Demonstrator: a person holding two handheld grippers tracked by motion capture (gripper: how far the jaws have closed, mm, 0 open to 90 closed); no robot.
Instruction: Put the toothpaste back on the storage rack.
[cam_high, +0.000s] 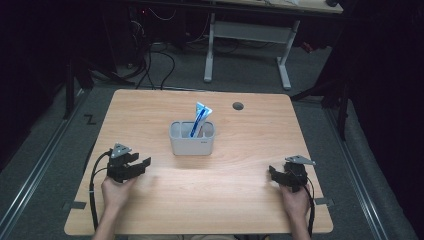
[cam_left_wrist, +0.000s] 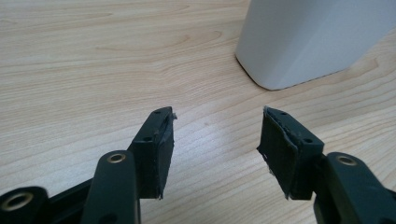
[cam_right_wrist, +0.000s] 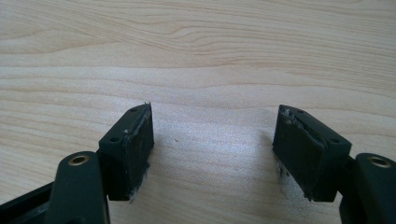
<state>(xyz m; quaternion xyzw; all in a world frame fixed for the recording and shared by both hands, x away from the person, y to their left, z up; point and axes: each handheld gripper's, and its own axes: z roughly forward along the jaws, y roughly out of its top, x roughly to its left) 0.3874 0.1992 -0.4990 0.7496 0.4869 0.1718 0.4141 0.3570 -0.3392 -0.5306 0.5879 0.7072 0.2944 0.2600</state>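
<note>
A white rectangular holder (cam_high: 192, 138) stands in the middle of the wooden table (cam_high: 150, 107), with a blue and white toothpaste tube (cam_high: 199, 119) upright in it. My left gripper (cam_high: 142, 164) rests on the table to the holder's front left, open and empty. In the left gripper view its jaws (cam_left_wrist: 217, 135) stand wide apart, and the holder's lower corner (cam_left_wrist: 308, 42) rises at the upper right. My right gripper (cam_high: 275, 172) sits near the table's front right, open with nothing between its fingers; its own view has bare wood between the jaws (cam_right_wrist: 215, 135).
A round cable hole (cam_high: 238, 106) lies at the table's back right. Beyond the table stand a white desk frame (cam_high: 247, 35) and cables (cam_high: 150, 60) on the floor. A metal rail (cam_high: 42, 155) runs along the floor at the left.
</note>
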